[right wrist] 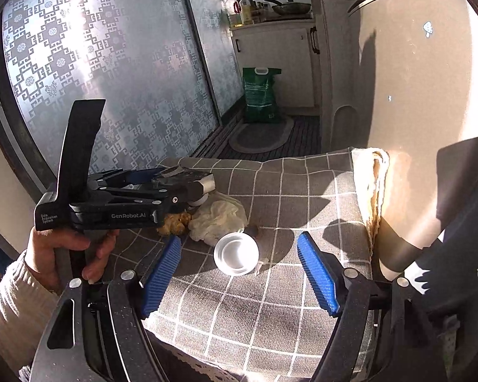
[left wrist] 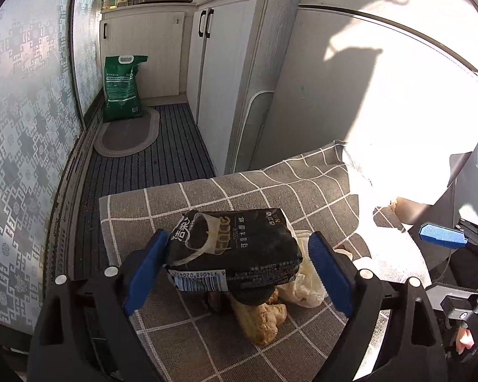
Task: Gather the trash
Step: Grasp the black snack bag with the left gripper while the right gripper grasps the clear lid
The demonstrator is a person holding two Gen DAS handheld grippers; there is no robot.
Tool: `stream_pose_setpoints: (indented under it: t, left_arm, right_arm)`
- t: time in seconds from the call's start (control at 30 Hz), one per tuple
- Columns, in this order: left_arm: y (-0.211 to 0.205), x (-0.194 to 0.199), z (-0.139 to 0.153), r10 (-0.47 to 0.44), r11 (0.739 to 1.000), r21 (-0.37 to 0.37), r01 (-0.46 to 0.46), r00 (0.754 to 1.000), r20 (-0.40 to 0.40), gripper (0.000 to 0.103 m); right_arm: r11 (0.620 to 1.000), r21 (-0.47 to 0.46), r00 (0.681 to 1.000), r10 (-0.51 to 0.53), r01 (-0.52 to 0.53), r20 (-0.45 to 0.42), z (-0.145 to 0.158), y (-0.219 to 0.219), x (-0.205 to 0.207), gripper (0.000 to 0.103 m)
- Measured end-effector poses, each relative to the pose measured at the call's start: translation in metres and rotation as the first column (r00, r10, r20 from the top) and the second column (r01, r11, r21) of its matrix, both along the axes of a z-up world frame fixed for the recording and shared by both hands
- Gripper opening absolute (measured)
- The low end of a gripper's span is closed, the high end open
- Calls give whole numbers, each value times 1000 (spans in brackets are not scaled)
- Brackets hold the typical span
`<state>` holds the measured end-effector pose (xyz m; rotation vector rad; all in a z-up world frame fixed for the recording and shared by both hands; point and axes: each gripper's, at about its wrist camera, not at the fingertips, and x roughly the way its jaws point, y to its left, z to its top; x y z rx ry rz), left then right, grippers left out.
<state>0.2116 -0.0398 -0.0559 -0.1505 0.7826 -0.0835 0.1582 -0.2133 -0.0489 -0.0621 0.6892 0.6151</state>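
A: Trash lay heaped on the checked tablecloth (left wrist: 181, 334); the left gripper (left wrist: 239, 264) stood spread around the black tissue pack (left wrist: 235, 248), pads clear.

B: Right gripper (right wrist: 239, 273) gaped before the white cup (right wrist: 235, 253). Risk: closing off-centre could roll it away.
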Motion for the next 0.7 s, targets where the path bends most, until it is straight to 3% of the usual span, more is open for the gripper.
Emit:
stream_pose_setpoints:
  t: [0.33,0.5,0.7]
  left_arm:
    - [-1,3,-3,18,1000,25,-18,1000,-14,74]
    - [1,-4,0,16,1000,-6,-16,1000,18,73]
    - [6,-16,15,21,999,-30,-18,997,78,73]
  right_arm:
    - [999,-42,1000,-13,13,-9,-7,0,2,77]
    - [996,-86,1000,-5,3,-17,-14,8,1,76]
    - [993,-120,1000,13,-16,-26,-19,17,1,66]
